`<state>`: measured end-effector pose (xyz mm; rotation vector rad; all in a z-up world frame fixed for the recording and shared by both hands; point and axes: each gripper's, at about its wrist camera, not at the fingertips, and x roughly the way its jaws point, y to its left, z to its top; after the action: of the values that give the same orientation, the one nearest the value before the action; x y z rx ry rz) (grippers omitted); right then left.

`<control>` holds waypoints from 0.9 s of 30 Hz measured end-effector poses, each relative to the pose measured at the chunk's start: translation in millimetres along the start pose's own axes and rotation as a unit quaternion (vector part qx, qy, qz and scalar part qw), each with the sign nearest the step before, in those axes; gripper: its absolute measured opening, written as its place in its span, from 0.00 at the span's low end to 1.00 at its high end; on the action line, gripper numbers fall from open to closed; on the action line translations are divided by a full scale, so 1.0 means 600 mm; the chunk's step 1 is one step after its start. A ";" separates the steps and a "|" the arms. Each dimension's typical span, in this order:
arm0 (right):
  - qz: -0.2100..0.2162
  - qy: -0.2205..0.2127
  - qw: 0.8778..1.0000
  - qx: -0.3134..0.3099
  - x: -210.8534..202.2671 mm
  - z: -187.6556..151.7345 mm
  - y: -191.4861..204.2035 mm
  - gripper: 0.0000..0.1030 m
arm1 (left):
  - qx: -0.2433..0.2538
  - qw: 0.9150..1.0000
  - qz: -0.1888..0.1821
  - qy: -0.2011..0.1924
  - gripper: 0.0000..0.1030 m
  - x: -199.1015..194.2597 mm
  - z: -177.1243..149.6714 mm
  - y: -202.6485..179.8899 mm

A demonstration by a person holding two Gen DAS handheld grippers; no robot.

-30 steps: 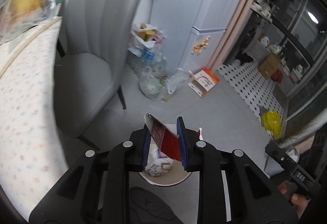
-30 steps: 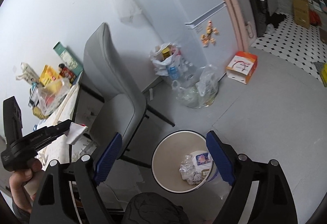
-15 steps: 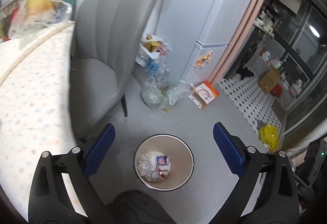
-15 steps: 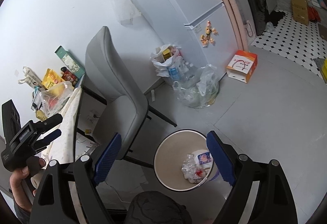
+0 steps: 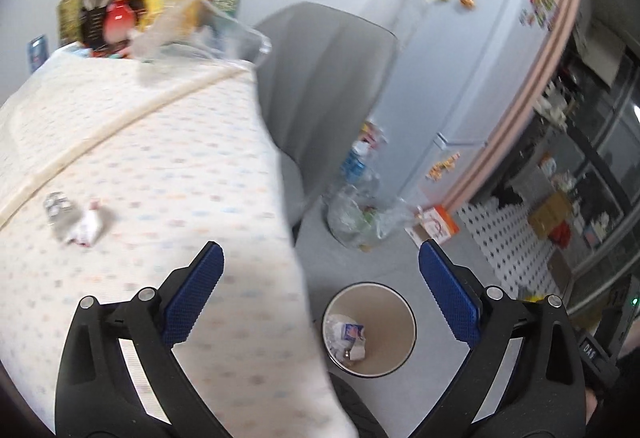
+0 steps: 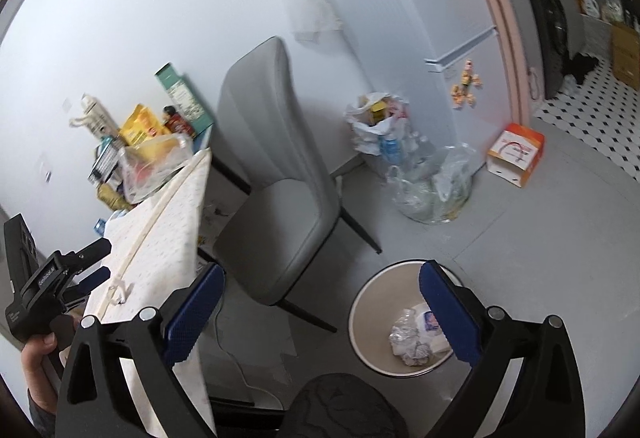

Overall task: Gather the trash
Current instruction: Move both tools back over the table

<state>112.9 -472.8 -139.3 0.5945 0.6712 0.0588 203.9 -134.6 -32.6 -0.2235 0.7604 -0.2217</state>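
Partly done — several crumpled scraps [image 5: 346, 334] already in the bin [image 5: 408, 322]. Two wrappers [image 5: 78, 224] left on the table [image 5: 160, 174]. Left gripper [image 5: 320, 298] and right gripper [image 6: 322, 312] both wide apart, empty.

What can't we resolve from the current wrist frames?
- Two scraps on the table, left wrist view: the crumpled wrapper and clear piece are motion-blurred; what they are is unclear.
- Trash bin, right wrist view: the right gripper finger covers its right rim and some contents.
- Bin contents, left wrist view: too small to identify.
- Left gripper: open, empty.
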 end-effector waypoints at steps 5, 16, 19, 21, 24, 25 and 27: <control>0.016 0.010 0.999 -0.031 0.013 -0.008 0.068 0.93 | -0.043 0.999 0.019 -0.026 0.94 -0.043 0.000 0.077; 0.047 0.024 0.995 -0.086 0.026 -0.011 0.193 0.93 | -0.089 0.994 0.034 -0.056 0.94 -0.107 -0.011 0.187; 0.055 0.024 0.993 -0.100 0.031 -0.008 0.230 0.93 | -0.096 0.993 0.034 -0.063 0.94 -0.121 -0.013 0.207; 0.059 0.025 0.992 -0.110 0.035 -0.009 0.256 0.93 | -0.100 0.992 0.036 -0.068 0.94 -0.129 -0.014 0.221; 0.064 0.029 0.990 -0.122 0.043 -0.014 0.292 0.93 | -0.105 0.991 0.049 -0.072 0.94 -0.140 -0.018 0.247; 0.067 0.031 0.989 -0.125 0.045 -0.016 0.301 0.93 | -0.107 0.990 0.054 -0.072 0.94 -0.143 -0.020 0.256; 0.076 0.035 0.988 -0.133 0.051 -0.023 0.325 0.93 | -0.116 0.989 0.057 -0.073 0.94 -0.146 -0.025 0.275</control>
<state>155.0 -296.0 -60.7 0.3865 0.6725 0.3077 151.0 45.5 -31.6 -0.4108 0.6508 -0.0067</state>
